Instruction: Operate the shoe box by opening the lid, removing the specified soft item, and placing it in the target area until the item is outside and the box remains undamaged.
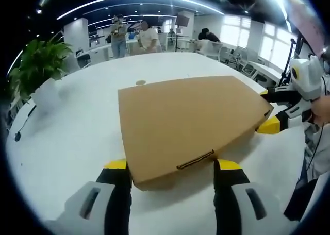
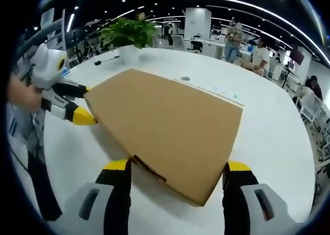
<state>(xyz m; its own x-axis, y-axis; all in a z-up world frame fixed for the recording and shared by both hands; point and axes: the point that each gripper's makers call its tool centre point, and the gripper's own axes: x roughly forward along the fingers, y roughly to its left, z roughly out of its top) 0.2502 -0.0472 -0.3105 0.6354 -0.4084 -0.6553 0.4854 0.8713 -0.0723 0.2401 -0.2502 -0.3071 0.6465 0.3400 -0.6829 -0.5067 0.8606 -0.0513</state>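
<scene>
Two grippers: one at each end of a closed shoe box point(image 1: 188, 124) on a white table point(image 1: 67, 137).
Shoe box: plain brown cardboard, lid shut and lying flat; in the left gripper view it sits at the centre, its near edge with a dark slot toward 6 o'clock.
Left gripper point(image 1: 172, 165): jaws spread wide and released, yellow tips flanking the box's near edge at 7 and 5 o'clock; whether they touch the cardboard I cannot tell.
Right gripper point(image 2: 177, 166): jaws likewise apart, straddling the box's near corner at 6 o'clock in the right gripper view; contact unclear.
Other gripper seen: in the left gripper view the right one enters at 3 o'clock, yellow tip against the box's far corner; in the right gripper view the left one enters at 9 o'clock, a hand point(image 2: 20, 98) behind it.
Soft item: hidden, lid closed.
Plant point(image 2: 129, 33): potted, at 11 o'clock in the right gripper view.
People point(image 1: 135, 36): at 12 o'clock beyond the table in the left gripper view.
</scene>
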